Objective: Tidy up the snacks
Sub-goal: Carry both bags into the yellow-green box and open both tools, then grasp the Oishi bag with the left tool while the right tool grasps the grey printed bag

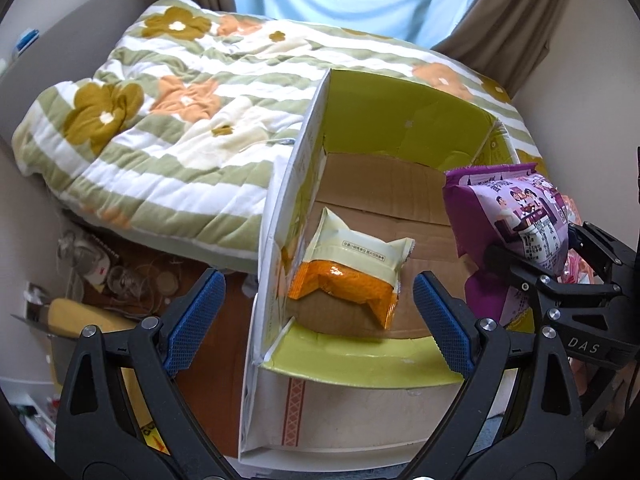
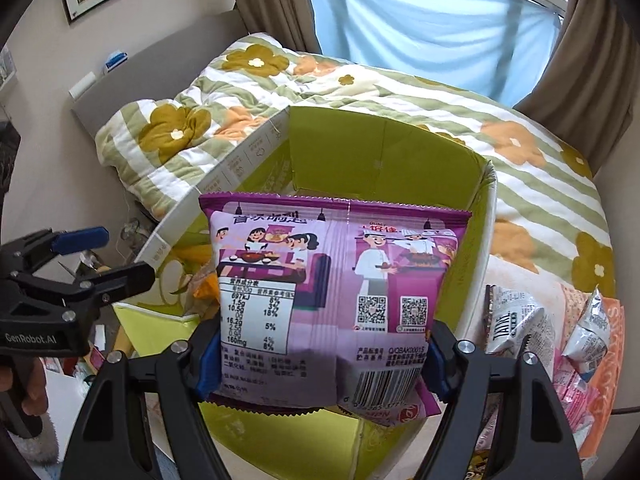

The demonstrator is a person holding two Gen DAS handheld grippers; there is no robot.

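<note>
An open cardboard box [image 1: 372,364] with green inner flaps stands against the bed; it also shows in the right wrist view [image 2: 384,152]. An orange and cream snack packet [image 1: 352,268] lies on the box floor. My left gripper [image 1: 316,320] is open and empty, above the box's near left corner. My right gripper [image 2: 320,360] is shut on a purple snack bag [image 2: 336,300] and holds it over the box's near right edge. The bag [image 1: 508,220] and the right gripper [image 1: 532,264] also show in the left wrist view.
A floral striped quilt [image 1: 168,120] covers the bed behind the box. Several loose snack packets [image 2: 516,324] lie on the bed to the right of the box. Clutter [image 1: 100,268] sits on the floor at the left. Curtains [image 2: 432,20] hang behind.
</note>
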